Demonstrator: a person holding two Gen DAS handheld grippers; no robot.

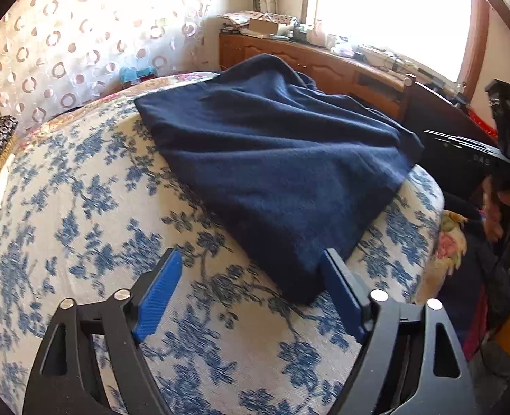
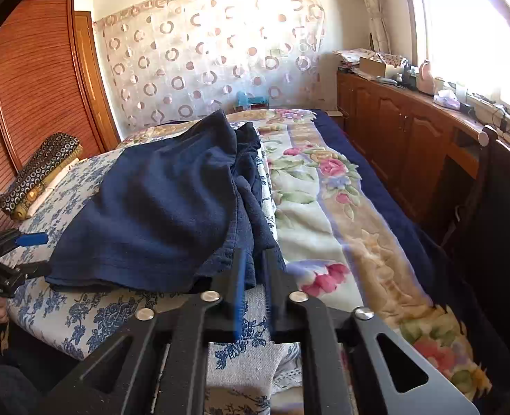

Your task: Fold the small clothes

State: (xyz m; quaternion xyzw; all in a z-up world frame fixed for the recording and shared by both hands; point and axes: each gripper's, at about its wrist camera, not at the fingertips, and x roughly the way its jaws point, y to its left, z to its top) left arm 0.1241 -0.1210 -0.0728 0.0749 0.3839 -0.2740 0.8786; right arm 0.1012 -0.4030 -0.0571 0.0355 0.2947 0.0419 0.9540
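A dark navy garment (image 1: 272,159) lies partly folded on a blue-and-white floral cushion (image 1: 92,214). My left gripper (image 1: 251,259) is open, its blue pads on either side of the garment's near corner, not gripping it. In the right wrist view the same garment (image 2: 165,207) is heaped on the cushion (image 2: 64,311). My right gripper (image 2: 255,259) has its jaws nearly together at the garment's near right edge, with navy cloth between the fingers. The left gripper (image 2: 30,252) shows at the left edge of that view.
A floral blanket (image 2: 341,224) covers the bed to the right. A wooden cabinet (image 2: 410,131) with clutter runs under the bright window. A patterned cushion (image 2: 40,169) lies at the back left by a wooden wardrobe (image 2: 37,79). A circle-patterned curtain (image 2: 213,58) hangs behind.
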